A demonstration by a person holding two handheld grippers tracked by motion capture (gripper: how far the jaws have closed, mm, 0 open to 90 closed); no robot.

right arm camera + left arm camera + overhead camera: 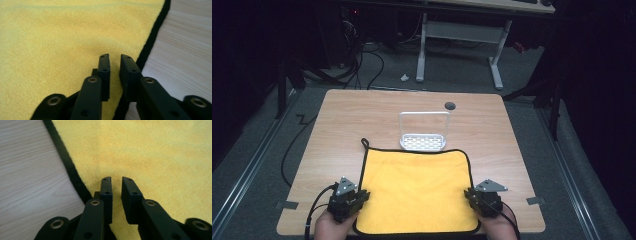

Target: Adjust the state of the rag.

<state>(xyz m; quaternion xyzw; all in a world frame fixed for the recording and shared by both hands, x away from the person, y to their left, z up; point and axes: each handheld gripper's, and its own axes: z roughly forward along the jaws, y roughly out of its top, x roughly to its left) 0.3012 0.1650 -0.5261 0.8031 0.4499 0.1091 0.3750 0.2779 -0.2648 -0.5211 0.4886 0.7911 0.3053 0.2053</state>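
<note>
A yellow cloth (417,190) with a black hem lies flat on the near half of the wooden table (362,110). My left gripper (362,196) rests on the cloth's near left edge, with its tips on the yellow pile just inside the hem (72,173). The left gripper (116,178) has its jaws a narrow gap apart, and the cloth puckers slightly at the tips. My right gripper (469,194) sits on the near right edge. The right gripper (115,55) also has its jaws a narrow gap apart, just inside the hem (152,37). The cloth (50,50) lies under both.
A small white wire-handled rack (423,141) stands just beyond the cloth's far edge. A dark round cable hole (450,105) is in the table behind it. A loop tab (364,143) sticks out at the cloth's far left corner. Cables and a desk frame lie on the floor beyond.
</note>
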